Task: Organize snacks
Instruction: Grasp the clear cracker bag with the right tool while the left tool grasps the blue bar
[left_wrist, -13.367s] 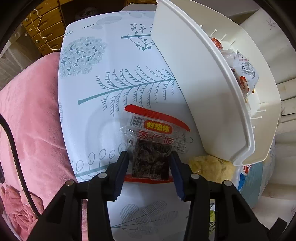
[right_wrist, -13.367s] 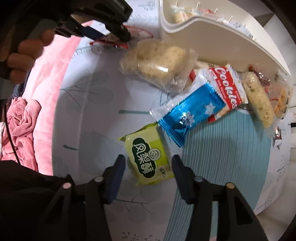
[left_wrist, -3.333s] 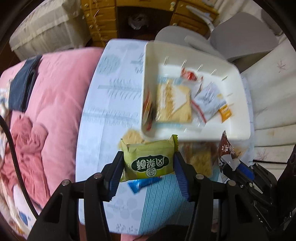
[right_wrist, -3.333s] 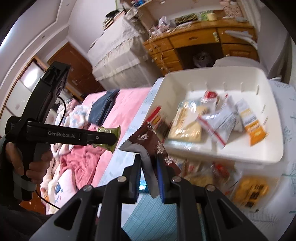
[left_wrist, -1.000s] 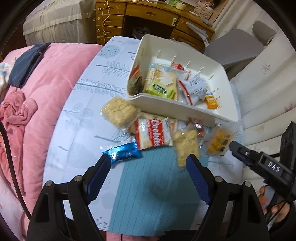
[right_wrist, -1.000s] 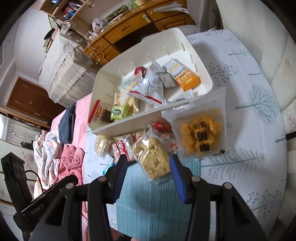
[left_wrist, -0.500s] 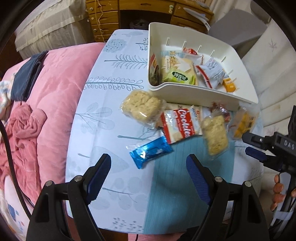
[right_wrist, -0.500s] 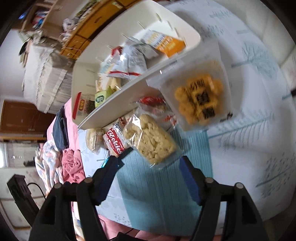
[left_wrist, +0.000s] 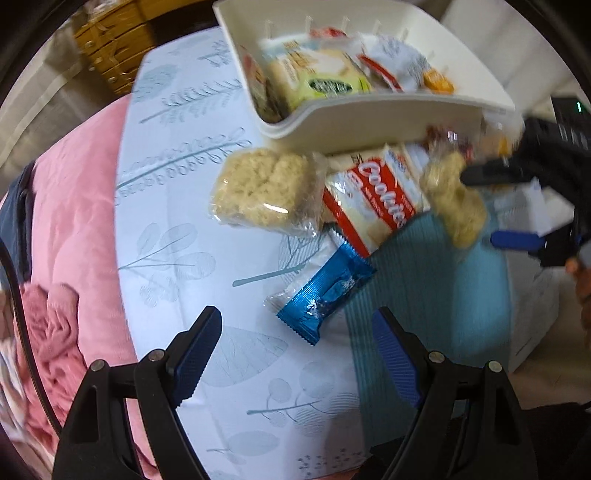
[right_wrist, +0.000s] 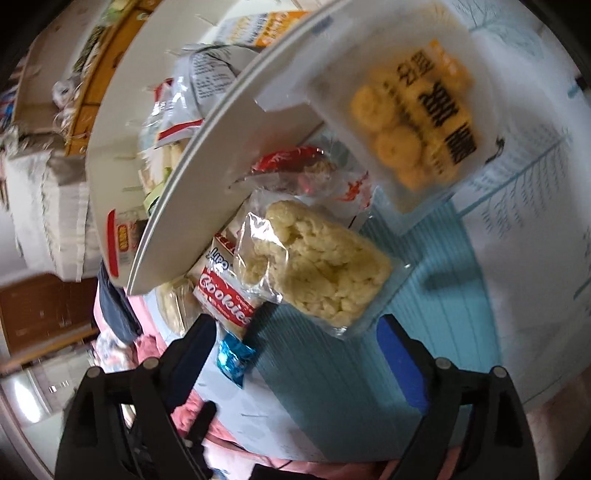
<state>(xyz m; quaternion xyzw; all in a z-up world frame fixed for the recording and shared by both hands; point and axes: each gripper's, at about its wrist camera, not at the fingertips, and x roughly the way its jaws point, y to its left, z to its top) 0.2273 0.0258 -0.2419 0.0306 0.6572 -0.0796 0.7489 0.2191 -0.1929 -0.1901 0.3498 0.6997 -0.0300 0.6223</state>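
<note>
While sitting loose on the teal mat (right_wrist: 332, 369), rice-puff pack (right_wrist: 321, 262) lies just ahead of right gripper (right_wrist: 299, 354), lined up w/ the gap, not yet touched. Tongs spread wide, nothing held. Pack leans against the cookies pack (right_wrist: 225, 295) and sits close under the white tray (right_wrist: 207, 166) wall.

Handling guess: light, clear film slippery, contents brittle — crumbles if squeezed hard. Best taken across the short width at the near end, or by the crimped film seam; gentle close only. Film crinkly, may slide out, so deep bite pref.

Left gripper (left_wrist: 299, 350) also released, empty, hovering over the blue foil bar (left_wrist: 325, 291) on the tablecloth (left_wrist: 177, 206). Bar small, stiff-ish, glossy → grab mid-body across narrow side.

Second rice-puff block (left_wrist: 262, 192) beside cookies pack, near tray corner. Yellow biscuit bag (right_wrist: 413, 114) propped against tray's far end, partly over a red-printed wrapper (right_wrist: 295, 170). Tray already holds several packs, incl. green-label one (left_wrist: 328, 85).

Risk: tray rim overhangs the pile, so lift needs to clear it before going in. Pink bedding (left_wrist: 66, 229) off table edge, left.
</note>
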